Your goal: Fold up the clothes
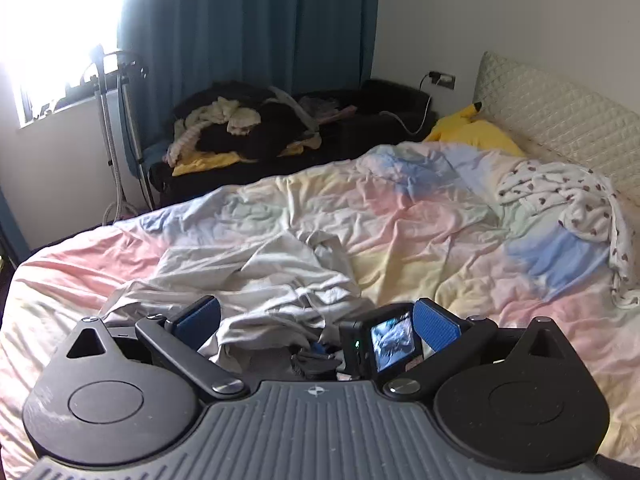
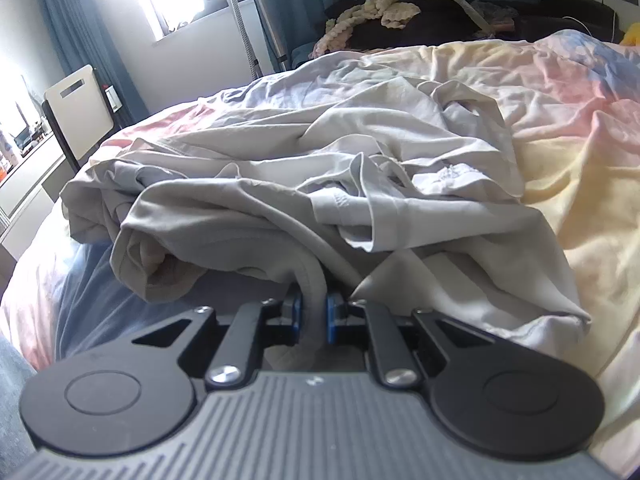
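While the right gripper pinches the crumpled grey garment's hem on the bed, the left gripper, jaws wide and empty, likely needs another edge to spread it.

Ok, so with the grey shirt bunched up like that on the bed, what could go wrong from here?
1. The right gripper pinches only a thin rolled edge of the grey shirt; it may slip on lifting.
2. The shirt is crumpled in layers, so the open left gripper might grab two.
3. The rumpled duvet could get caught too.
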A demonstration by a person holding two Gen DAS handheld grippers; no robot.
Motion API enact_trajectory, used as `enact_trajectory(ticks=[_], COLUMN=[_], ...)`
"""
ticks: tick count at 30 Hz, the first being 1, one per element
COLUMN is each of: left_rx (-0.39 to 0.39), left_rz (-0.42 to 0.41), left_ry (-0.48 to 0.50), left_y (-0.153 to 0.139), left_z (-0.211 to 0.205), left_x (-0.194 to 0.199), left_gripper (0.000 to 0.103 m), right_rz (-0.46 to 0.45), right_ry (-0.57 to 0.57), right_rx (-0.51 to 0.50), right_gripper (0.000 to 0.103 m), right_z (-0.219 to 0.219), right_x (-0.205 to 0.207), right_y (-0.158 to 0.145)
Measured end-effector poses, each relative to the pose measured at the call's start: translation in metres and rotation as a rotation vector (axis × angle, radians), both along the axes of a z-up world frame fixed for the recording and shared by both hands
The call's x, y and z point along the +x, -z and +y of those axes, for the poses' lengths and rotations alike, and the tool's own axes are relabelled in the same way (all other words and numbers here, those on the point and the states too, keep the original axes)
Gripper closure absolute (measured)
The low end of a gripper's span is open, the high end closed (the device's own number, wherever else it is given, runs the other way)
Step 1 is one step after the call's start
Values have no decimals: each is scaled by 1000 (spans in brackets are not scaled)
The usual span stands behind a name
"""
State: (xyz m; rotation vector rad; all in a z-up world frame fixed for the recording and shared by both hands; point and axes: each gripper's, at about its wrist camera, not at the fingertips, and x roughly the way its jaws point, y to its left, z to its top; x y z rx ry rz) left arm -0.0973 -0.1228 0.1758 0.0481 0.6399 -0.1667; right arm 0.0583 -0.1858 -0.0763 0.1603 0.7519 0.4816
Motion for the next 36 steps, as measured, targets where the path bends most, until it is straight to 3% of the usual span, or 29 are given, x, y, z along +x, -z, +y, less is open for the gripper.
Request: enact_trajectory(ticks=[5, 11, 17, 23, 29, 31, 36], left_rx=[-32, -4, 51, 71, 201, 227, 329], left_rz=[42, 67, 9, 17, -37, -10, -43], left_ry=[2, -51, -157, -175, -67, -41, -58], left_y=[7, 28, 82, 143, 175, 188, 217], left_z=[6, 16, 51, 79, 53, 43, 35], left_x=[3, 22, 55, 84, 93, 100, 120], left_gripper=[0, 0, 0, 3, 3, 11, 12], right_rz=[-4, -9, -14, -39, -60, -64, -73], right_ry=[11, 17, 29, 53, 66, 70, 69], right_rx=[0, 12, 49, 132, 193, 207, 238], right_gripper=[90, 90, 90, 90, 90, 90, 90], right_z=[-2, -5, -10, -26, -39, -43, -48], right_x=[-1, -3, -4, -6, -6, -5, -5], right_y=[-1, -3, -7, -18, -28, -31, -34])
